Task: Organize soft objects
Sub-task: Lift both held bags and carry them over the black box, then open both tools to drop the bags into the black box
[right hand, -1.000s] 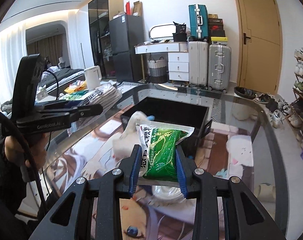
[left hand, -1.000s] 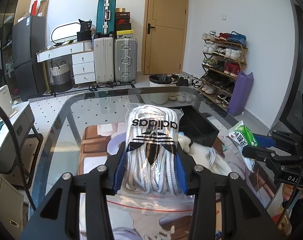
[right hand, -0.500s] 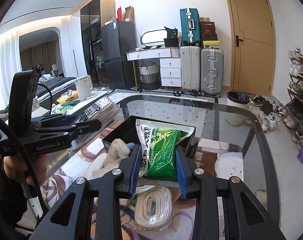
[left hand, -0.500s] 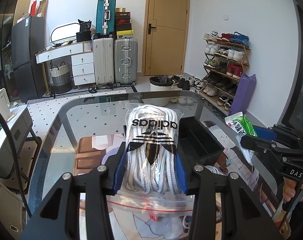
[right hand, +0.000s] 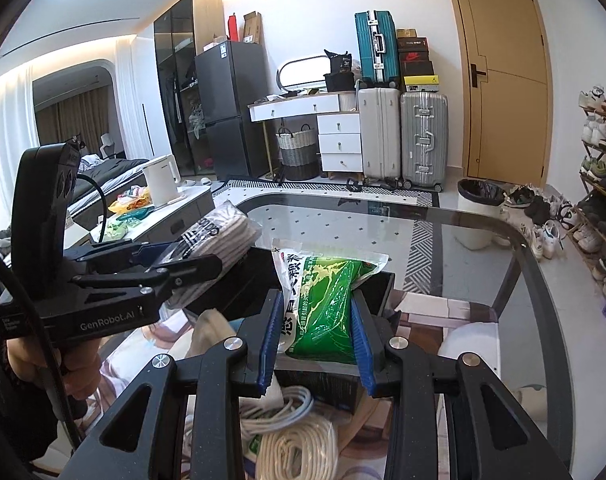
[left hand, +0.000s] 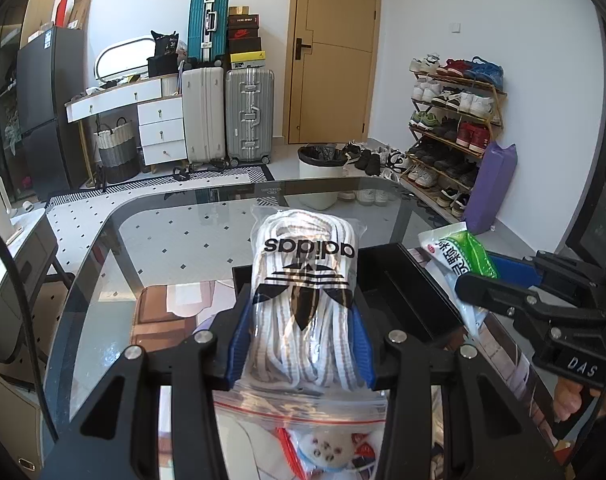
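A glass-topped table [left hand: 151, 240] is filling the lower half of both views, with a dark fridge, white drawers, upright suitcases [left hand: 249, 114] and a tan door [left hand: 333, 52] standing behind it, and a shoe rack [left hand: 453, 120] leaning along the right wall. At the centre of the left wrist view, the left gripper [left hand: 301, 340] is clamping its blue pads on a clear zip bag of white laces [left hand: 303, 280] printed "adidas" with the trefoil logo, hanging over the near edge of a black bin [left hand: 399, 292] on the table. In the right wrist view that same gripper is showing at the left, marked "GenRobot.AI". At that view's centre, the right gripper [right hand: 315, 336] is squeezing a green packet [right hand: 323, 300] with Chinese lettering above the bin [right hand: 255, 280]; its body is reading "DAS" at the right of the left wrist view. A coil of white cord [right hand: 299, 448] is lying at the bottom.
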Motion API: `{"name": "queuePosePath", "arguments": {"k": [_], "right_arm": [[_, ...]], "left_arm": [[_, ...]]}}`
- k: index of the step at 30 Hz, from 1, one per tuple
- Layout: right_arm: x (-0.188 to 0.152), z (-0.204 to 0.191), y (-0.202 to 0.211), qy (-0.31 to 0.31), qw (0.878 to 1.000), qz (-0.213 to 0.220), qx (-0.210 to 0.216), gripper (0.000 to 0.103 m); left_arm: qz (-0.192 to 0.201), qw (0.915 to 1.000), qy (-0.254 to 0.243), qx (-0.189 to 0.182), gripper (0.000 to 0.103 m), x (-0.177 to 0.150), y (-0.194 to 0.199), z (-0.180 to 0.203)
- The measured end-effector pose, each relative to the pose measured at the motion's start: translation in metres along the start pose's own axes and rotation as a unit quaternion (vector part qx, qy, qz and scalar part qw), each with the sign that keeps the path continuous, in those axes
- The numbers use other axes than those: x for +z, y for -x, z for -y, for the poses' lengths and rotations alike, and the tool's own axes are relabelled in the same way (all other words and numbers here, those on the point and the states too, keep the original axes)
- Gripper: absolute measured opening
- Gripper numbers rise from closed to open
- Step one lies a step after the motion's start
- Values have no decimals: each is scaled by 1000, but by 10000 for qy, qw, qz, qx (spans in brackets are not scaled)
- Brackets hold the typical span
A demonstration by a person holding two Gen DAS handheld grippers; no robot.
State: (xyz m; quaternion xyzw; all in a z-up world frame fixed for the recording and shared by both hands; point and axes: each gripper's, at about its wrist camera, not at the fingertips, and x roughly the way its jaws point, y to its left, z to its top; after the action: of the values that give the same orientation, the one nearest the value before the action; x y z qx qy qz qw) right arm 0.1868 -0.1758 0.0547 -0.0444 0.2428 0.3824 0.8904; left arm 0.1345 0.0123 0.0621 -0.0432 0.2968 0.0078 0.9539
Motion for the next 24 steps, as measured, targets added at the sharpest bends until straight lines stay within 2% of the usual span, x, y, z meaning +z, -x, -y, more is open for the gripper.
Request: {"name": "queuePosePath", "arguments": {"k": [11,24], "right_arm": [[7,4,-33,25,10000,-44,21,33],[3,6,-61,132,9998,-151,-92,33]], "left_arm": [[-17,10000,30,63,43,2,-25,1],[16,9999,-99,37,43,0,-33,1]]}}
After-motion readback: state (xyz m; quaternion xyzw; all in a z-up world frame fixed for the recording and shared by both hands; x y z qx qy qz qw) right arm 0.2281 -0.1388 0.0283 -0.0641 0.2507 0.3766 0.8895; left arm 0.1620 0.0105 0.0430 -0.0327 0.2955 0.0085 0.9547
